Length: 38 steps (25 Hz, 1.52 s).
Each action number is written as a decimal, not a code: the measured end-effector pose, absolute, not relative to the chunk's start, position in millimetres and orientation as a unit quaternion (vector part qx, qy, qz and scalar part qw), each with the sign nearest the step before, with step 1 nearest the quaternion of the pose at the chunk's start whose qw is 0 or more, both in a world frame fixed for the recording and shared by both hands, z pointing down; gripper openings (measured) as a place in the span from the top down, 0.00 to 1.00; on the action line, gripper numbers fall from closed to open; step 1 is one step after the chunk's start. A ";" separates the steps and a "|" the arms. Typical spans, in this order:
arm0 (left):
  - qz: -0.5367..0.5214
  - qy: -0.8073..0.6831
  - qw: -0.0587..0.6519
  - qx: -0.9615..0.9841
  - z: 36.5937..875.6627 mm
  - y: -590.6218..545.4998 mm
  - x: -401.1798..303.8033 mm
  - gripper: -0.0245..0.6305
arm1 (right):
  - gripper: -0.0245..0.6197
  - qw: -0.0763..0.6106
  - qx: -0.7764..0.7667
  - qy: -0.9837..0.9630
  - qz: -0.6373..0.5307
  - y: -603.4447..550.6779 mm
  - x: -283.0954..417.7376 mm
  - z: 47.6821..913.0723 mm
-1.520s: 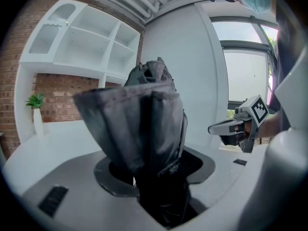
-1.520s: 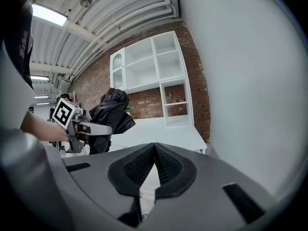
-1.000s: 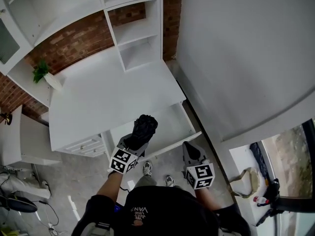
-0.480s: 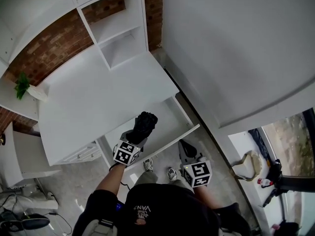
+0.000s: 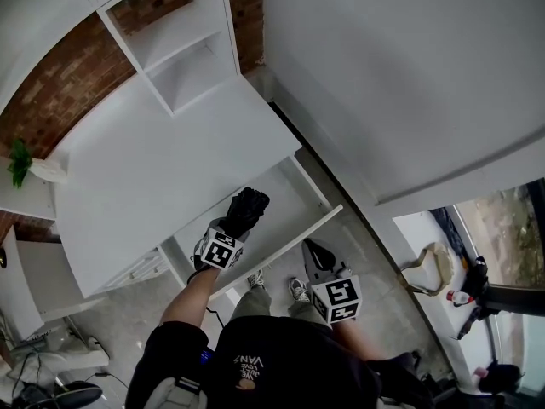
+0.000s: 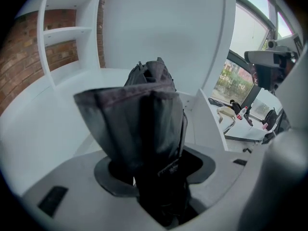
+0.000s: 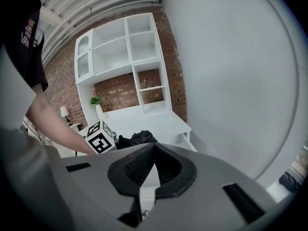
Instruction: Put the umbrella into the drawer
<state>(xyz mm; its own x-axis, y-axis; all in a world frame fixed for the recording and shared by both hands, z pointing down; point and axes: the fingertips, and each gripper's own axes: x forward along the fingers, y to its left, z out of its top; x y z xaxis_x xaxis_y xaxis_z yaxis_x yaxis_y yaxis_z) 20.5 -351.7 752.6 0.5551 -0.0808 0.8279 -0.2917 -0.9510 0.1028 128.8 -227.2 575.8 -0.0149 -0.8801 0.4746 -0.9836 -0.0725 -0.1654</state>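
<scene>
A black folded umbrella [image 5: 247, 208] is clamped in my left gripper [image 5: 233, 230], which hangs over the open white drawer [image 5: 294, 231] of the desk. In the left gripper view the umbrella [image 6: 139, 124] fills the gap between the grey jaws, its dark fabric sticking out ahead toward the desk top. My right gripper [image 5: 312, 251] sits to the right, in front of the drawer's front panel, shut with nothing in it. Its own view shows the two pads [image 7: 163, 165] meeting at the tip, with the umbrella [image 7: 140, 137] and the left gripper's marker cube [image 7: 99, 137] beyond.
The white desk top [image 5: 145, 160] lies behind the drawer, with white shelves [image 5: 183, 54] against a brick wall and a small plant [image 5: 17, 156] at the far left. Smaller closed drawers [image 5: 140, 267] sit left of the open one. A white wall [image 5: 400, 75] runs along the right.
My left gripper has sunk with the umbrella, closer to the open drawer. The right gripper has dropped a little, still shut in front of the drawer. The head view has swung right.
</scene>
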 end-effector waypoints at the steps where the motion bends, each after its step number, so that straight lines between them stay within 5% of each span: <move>1: 0.469 -0.105 0.113 0.870 757.5 -353.1 20.6 0.61 | 0.96 0.111 0.693 -0.671 0.238 -227.6 128.9 578.1; 38: 0.619 -0.024 0.077 0.781 861.3 -346.0 27.7 0.58 | 0.96 0.132 0.681 -0.665 0.277 -224.4 138.8 615.7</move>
